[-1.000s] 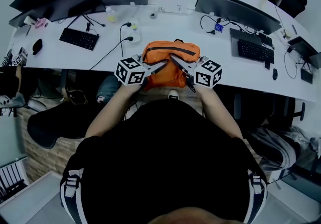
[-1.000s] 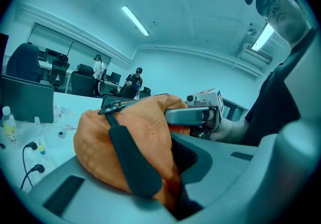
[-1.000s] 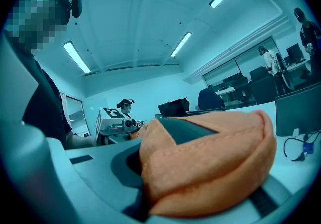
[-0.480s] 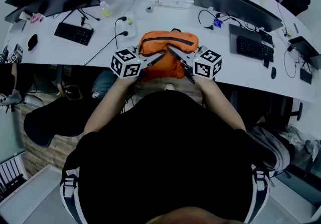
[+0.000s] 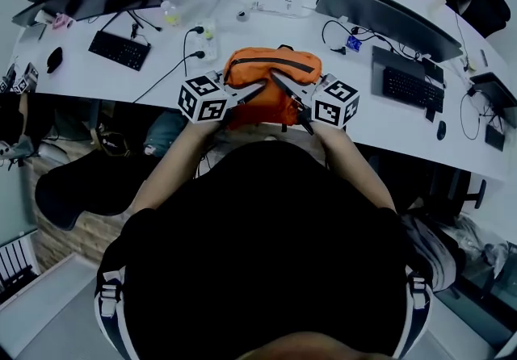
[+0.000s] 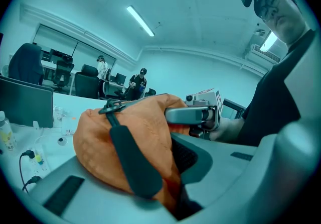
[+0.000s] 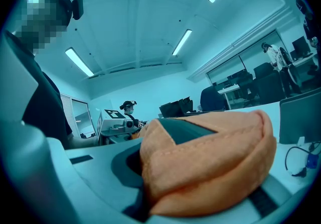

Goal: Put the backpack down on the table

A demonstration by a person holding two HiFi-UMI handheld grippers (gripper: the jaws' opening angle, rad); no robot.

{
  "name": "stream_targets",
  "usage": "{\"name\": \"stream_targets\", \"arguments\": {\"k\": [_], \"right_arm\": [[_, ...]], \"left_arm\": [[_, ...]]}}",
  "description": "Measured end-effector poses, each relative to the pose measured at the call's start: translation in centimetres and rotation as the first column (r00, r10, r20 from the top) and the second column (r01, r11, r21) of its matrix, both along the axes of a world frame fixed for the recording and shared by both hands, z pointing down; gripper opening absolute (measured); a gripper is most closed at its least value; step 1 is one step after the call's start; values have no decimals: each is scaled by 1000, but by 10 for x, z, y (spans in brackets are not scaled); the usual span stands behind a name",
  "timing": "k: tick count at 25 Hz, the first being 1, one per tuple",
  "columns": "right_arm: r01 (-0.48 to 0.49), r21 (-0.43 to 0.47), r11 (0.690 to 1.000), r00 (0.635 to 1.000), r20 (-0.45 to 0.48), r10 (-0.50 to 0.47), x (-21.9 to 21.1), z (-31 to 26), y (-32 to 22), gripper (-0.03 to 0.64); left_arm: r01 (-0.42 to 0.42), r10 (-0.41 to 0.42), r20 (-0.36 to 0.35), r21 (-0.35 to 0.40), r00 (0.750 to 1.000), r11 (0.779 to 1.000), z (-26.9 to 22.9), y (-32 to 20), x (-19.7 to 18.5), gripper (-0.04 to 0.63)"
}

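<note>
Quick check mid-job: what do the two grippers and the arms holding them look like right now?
The left gripper and right gripper match. Each has a white cube printed with black square markers, ahead of long pale grey jaws with dark pad insets. No cables show on them. The person wears a black top, and the forearms are unsleeved.

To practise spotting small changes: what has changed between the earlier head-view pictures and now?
The left tool and right tool carried the orange backpack a little farther forward over the white table; less of it seems to overhang the near edge. Nothing was let go: both stay shut on it. The keyboards and monitors kept their places.
</note>
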State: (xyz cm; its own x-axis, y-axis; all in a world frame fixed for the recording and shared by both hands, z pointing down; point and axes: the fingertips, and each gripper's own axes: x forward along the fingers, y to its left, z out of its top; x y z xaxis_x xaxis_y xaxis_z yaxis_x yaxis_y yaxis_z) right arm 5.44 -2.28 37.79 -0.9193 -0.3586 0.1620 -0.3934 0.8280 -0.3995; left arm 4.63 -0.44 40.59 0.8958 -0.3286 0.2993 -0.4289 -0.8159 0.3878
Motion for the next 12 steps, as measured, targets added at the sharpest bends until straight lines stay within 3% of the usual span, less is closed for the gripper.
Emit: {"name": "stream_targets", "arguments": {"k": [12], "right_arm": [[57,-6,998,998,16,-56,18,5,-32,52]], "left_arm": [[53,-53,3,-6,999,999,6,-31,19,75]]}}
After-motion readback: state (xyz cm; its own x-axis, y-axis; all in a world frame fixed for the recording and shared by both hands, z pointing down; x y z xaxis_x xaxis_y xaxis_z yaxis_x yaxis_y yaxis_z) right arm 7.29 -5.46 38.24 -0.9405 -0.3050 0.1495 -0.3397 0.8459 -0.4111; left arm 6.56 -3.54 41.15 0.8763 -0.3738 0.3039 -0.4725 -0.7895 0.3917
